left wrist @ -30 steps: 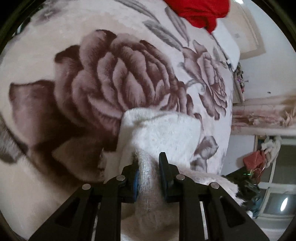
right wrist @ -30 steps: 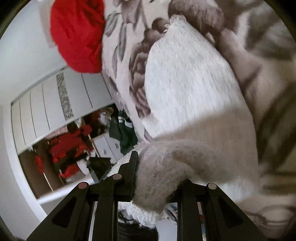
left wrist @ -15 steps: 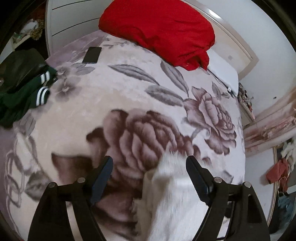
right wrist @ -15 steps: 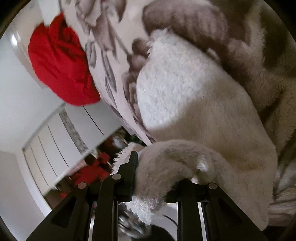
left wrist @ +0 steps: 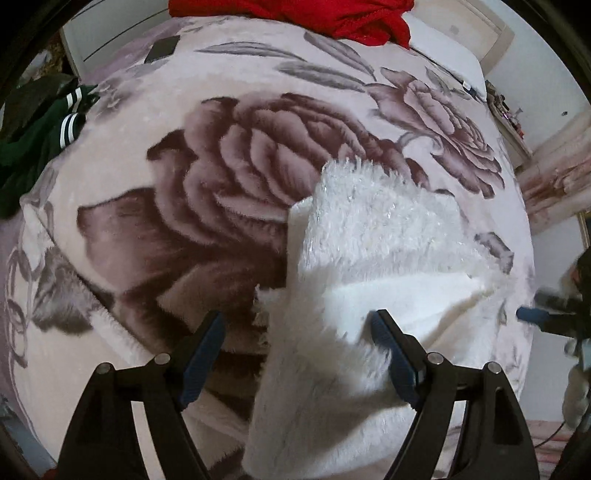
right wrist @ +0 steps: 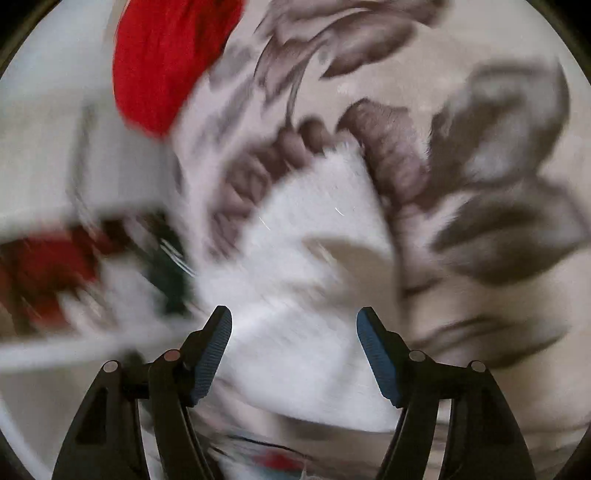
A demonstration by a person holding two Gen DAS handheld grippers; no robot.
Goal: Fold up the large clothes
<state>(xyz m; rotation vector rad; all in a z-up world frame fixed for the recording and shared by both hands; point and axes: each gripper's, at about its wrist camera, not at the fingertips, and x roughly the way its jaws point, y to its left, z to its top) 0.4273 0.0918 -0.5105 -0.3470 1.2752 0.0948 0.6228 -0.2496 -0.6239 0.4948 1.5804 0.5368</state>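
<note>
A fluffy white garment [left wrist: 373, 258] lies folded on the rose-patterned blanket [left wrist: 221, 177] of a bed. My left gripper [left wrist: 299, 350] is open above its near part, with nothing between the fingers. In the right wrist view, which is blurred by motion, the same white garment [right wrist: 310, 266] lies ahead of my right gripper [right wrist: 293, 350], which is open and empty. The right gripper's blue pad also shows at the right edge of the left wrist view [left wrist: 535, 315].
A red garment [left wrist: 332, 14] lies at the head of the bed, also in the right wrist view [right wrist: 159, 66]. A green garment with white stripes [left wrist: 40, 125] lies at the left edge. A dark phone [left wrist: 162, 48] lies on the blanket beyond it.
Both grippers have opened and let go of the white garment. The left let go first and drew back; the right let go in the last half second and is moving fast.
</note>
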